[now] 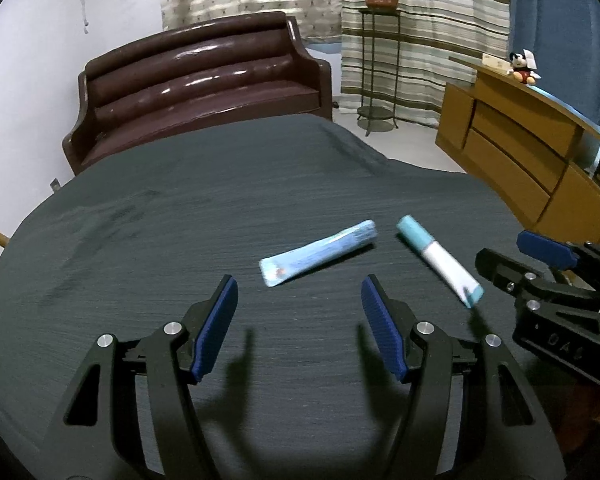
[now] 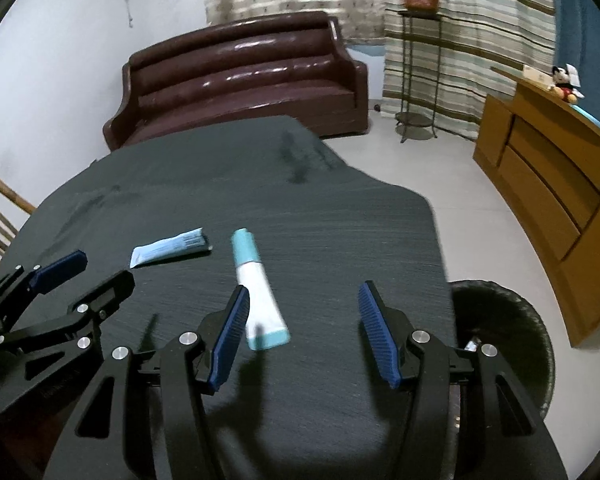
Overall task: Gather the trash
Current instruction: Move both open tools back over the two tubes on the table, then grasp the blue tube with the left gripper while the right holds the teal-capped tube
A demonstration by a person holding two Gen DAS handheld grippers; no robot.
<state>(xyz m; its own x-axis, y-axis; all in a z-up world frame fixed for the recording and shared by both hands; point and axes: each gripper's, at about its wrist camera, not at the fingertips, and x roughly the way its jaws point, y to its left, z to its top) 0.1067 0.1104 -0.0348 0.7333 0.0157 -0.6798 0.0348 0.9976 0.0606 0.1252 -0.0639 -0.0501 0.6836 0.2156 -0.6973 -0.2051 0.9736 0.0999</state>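
Observation:
Two pieces of trash lie on the dark table cloth [image 1: 180, 220]. The first is a flat light-blue wrapper [image 1: 320, 252] [image 2: 172, 246]; the second is a white tube with teal ends [image 1: 440, 264] [image 2: 256, 292]. My left gripper [image 1: 299, 284] [image 2: 107, 266] hovers open just short of the wrapper, with nothing between its blue pads. My right gripper [image 2: 304, 288] [image 1: 500, 248] is open above the near end of the tube. That end shows close to its left pad [image 2: 232, 328], and the pads do not press on it.
A dark bin [image 2: 512, 320] lined with a bag stands on the floor off the table's right edge. A brown sofa [image 1: 204, 80] is behind the table, a wooden cabinet [image 1: 520, 152] to the right, and a plant stand [image 1: 376, 60] by the curtains.

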